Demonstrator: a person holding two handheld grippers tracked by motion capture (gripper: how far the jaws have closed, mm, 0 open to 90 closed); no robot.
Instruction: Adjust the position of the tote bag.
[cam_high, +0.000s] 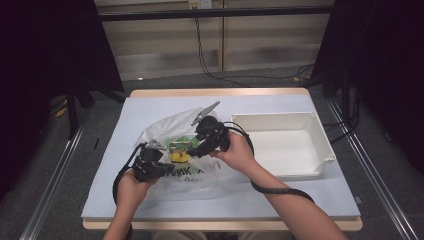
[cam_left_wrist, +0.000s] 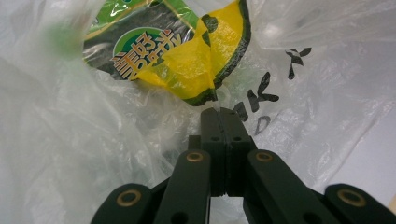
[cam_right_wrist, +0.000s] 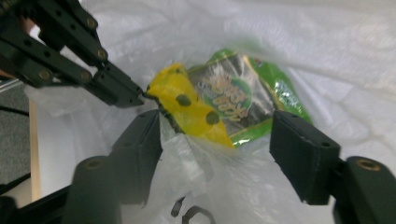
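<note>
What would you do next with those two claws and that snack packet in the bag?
Probably close the right gripper on the snack packet: its jaws stand open on either side of it, while the left gripper, shut, pinches the plastic bag at the mouth. Then lift the packet out.

A yellow-and-green snack packet (cam_right_wrist: 219, 105) lies crumpled and tilted. It sits inside a thin white plastic bag (cam_high: 165, 127) on the table.

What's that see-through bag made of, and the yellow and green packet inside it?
The bag looks like thin, soft plastic film: milky-clear, crinkled, with printed black letters. The packet seems to be glossy plastic wrapper: it glints and creases. Whether foil lines it I cannot tell.
</note>
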